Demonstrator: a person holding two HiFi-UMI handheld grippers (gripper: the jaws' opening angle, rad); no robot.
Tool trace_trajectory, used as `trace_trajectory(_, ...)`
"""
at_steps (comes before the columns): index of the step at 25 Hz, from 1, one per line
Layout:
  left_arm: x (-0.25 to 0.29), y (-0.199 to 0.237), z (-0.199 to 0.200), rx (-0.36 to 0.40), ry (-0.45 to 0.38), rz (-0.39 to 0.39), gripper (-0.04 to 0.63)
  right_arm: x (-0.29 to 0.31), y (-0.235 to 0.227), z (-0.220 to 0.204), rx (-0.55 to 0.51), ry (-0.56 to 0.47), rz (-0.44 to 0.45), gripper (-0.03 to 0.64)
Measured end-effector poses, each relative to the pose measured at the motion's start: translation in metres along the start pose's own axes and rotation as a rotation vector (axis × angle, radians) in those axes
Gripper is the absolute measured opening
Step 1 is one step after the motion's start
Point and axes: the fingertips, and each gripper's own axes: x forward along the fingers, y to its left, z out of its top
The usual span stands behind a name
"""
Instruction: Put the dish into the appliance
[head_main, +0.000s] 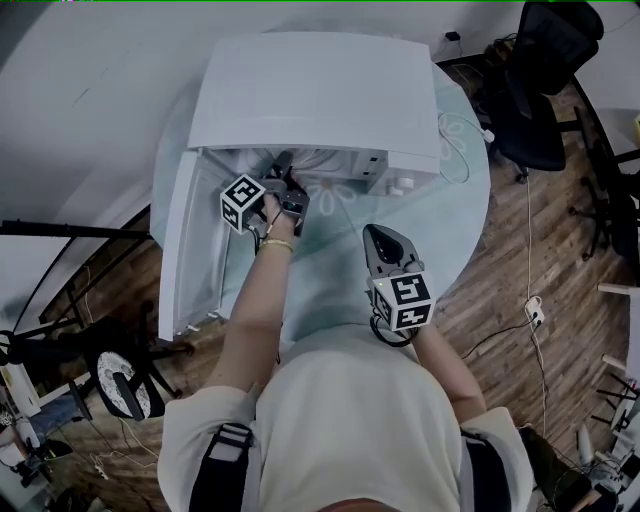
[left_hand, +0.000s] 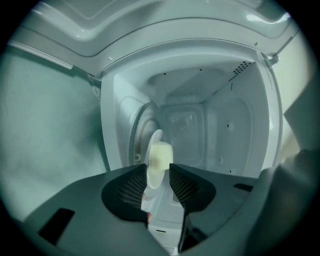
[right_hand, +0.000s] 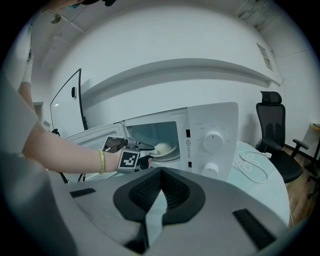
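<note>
Desk (head_main: 450, 190): microwave (head_main: 320, 90) at far edge, door (head_main: 185, 250) swung open. Left tongs (left_hand: 157, 174) inside microwave, spread, dish (left_hand: 159, 156) rim between them, no pinch seen. Dish looks seated on turntable (left_hand: 141, 131). Right tongs (right_hand: 159, 176) pressed together, empty, over near edge. Placement about done. Left to do: pull left tongs out, maybe shut door.

You're standing at a round, pale bench (head_main: 462, 215) with a white cord (head_main: 458, 140) looped on its right side. Beyond that edge, on your right, a black office chair (head_main: 535, 100) stands on the plank floor (head_main: 505, 285) (a white plug block (head_main: 533, 312) lies there, its thin cable trailing away). A plain white wall (right_hand: 150, 50) rises behind.
</note>
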Motion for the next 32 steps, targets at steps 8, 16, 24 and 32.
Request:
trace_trajectory(8,-0.008,0.004,-0.007,0.018,0.015,0.019,0.14,-0.006,0.007,-0.003,-0.002,-0.007,0.001,0.005)
trace_trajectory(16,-0.022,0.021,-0.012,-0.013,0.019,0.046,0.162,-0.011,0.014,-0.005,-0.005,-0.011,0.002,0.005)
trace_trajectory(24,-0.037,0.023,-0.018,-0.015,0.027,0.035,0.161,-0.016,0.025,-0.008,-0.013,-0.016,0.011,0.005)
trace_trajectory(32,-0.069,0.019,-0.032,0.028,0.044,0.036,0.099,-0.03,0.044,-0.016,-0.024,-0.029,0.029,0.005)
